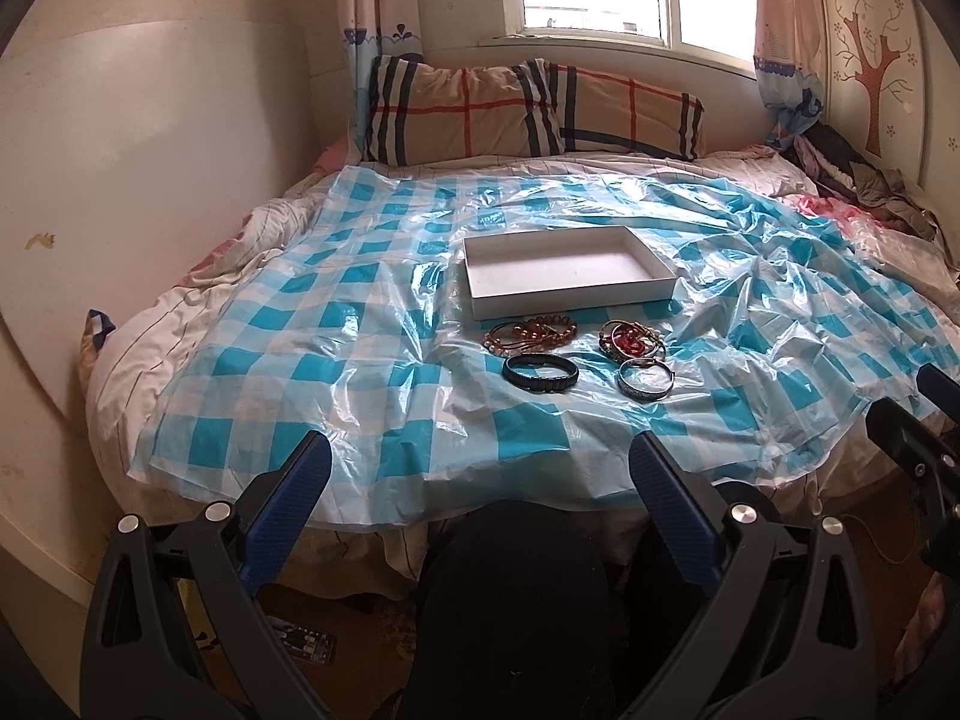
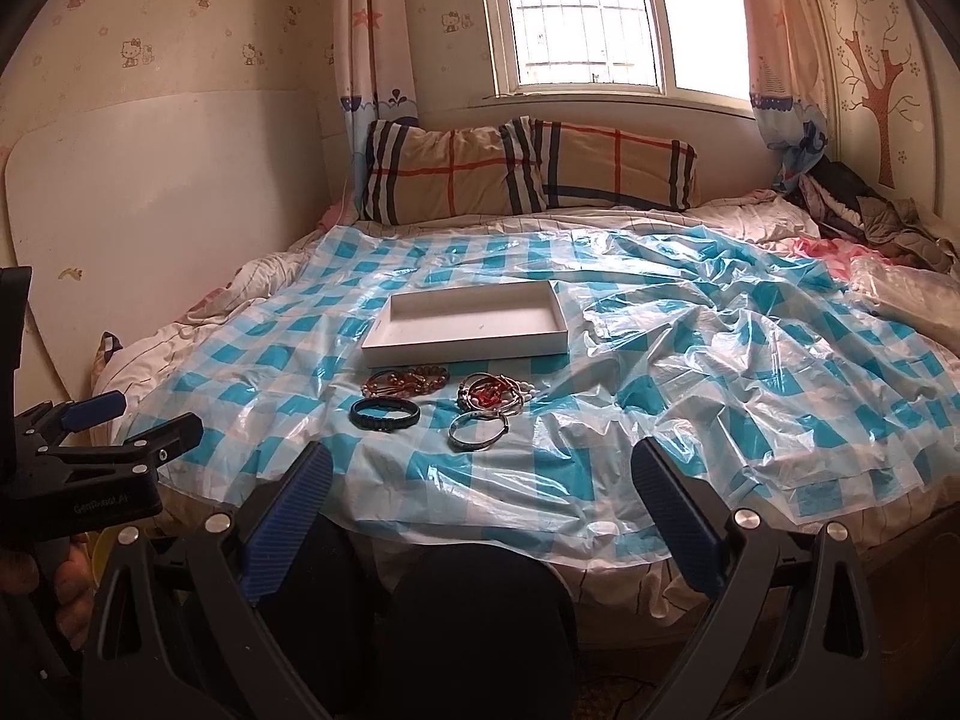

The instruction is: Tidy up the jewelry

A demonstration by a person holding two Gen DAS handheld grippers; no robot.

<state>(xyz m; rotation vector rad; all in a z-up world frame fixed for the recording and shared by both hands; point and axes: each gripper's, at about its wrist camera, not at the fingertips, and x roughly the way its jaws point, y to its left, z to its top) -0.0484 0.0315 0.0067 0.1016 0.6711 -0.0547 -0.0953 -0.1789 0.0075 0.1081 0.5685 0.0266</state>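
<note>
Nothing is sorted yet: the shallow white cardboard tray (image 1: 567, 267) mid-bed lies empty, bracelets beside it; both hand-held grippers, left (image 1: 480, 468) and right (image 2: 480, 474), gape unloaded.

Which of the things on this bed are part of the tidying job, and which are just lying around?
For the job: white box, black bracelet, silver bangle, beaded bracelets, red tangle of bracelets.

Just lying about: plaid pillows, clothes heap, checked plastic sheet.

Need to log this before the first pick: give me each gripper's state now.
Left gripper: open, holding nothing.
Right gripper: open, holding nothing.
</note>
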